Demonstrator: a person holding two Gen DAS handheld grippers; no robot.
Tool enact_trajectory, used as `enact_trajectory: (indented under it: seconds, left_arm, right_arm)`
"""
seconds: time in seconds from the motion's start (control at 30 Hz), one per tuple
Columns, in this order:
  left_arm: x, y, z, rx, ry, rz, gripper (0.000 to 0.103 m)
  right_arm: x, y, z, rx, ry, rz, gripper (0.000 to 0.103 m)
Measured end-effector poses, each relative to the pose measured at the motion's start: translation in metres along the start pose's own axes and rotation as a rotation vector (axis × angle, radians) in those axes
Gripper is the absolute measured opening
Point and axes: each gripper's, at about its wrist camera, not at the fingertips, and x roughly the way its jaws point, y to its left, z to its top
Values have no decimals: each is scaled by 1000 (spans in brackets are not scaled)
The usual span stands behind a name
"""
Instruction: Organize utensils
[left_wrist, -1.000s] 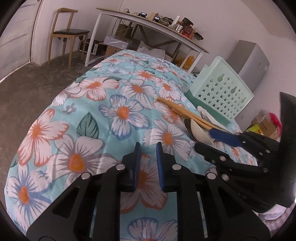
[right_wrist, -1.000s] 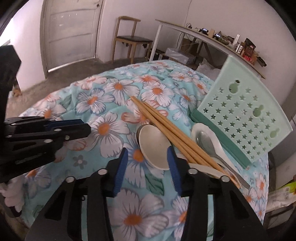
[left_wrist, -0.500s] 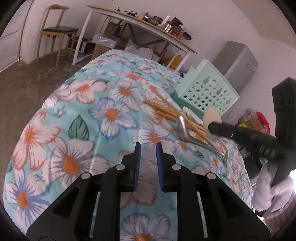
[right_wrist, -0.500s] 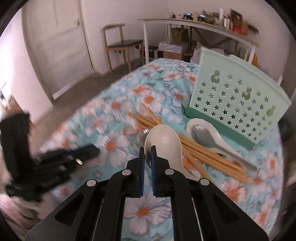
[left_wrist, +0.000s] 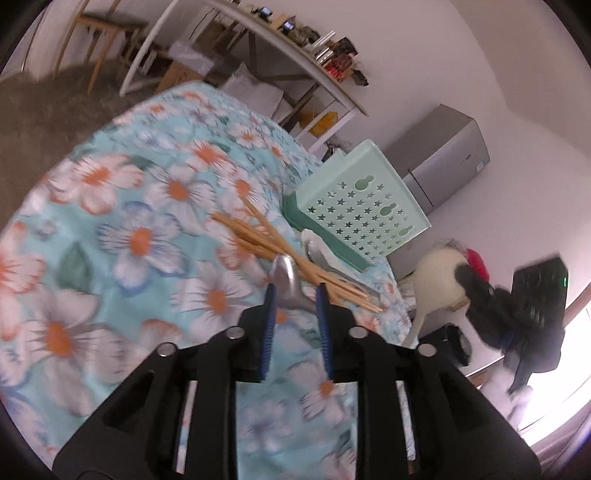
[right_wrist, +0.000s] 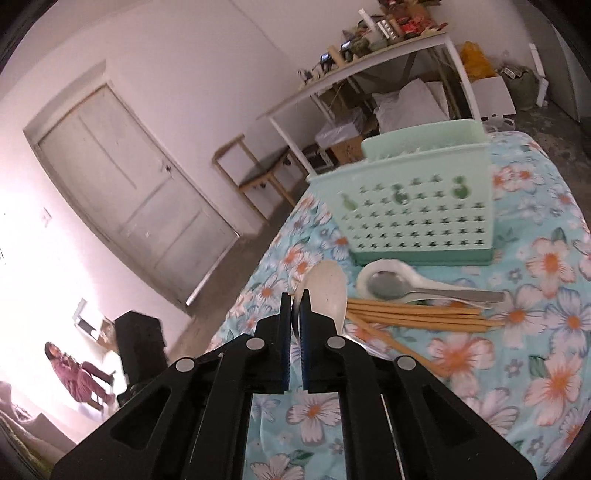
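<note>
My right gripper (right_wrist: 294, 310) is shut on the edge of a cream spoon (right_wrist: 327, 291) and holds it in the air; in the left wrist view that spoon (left_wrist: 437, 275) hangs off the table's right side. My left gripper (left_wrist: 295, 323) hovers low over the floral cloth (left_wrist: 147, 236) with its jaws opening. A metal spoon (left_wrist: 284, 277) lies between its tips, and the pads do not press on it. Wooden chopsticks (right_wrist: 417, 317) lie in a loose bundle. Beside them, a second metal spoon rests in a white ceramic spoon (right_wrist: 391, 282). The mint green holder (right_wrist: 417, 206) stands just behind.
A long white table (left_wrist: 280, 48) full of clutter and a wooden chair (right_wrist: 255, 170) stand beyond the cloth-covered table. A grey cabinet (left_wrist: 443, 155) is behind the holder. A person (right_wrist: 77, 373) is far off at the lower left, near a white door (right_wrist: 122, 206).
My right gripper shut on the cream spoon and lifted it off the pile, rolling as it rose. My left gripper moved up to the metal spoon and its jaws widened.
</note>
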Motion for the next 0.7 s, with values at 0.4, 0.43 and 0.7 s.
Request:
enact_trajectory:
  seconds: [0.4,0.43,0.7]
  left_arm:
    - [65,13,21,-107,100,166,25]
    - [67,12,22,-101,99,170,25]
    - [74,-1,22,-51,102,229,10]
  right_arm:
    - [-18,-50,-5,85,-61,149,5]
    - [-18,-53,-6,88,-64,158,5]
    - [-17,-60,-4,94,-69,184,5]
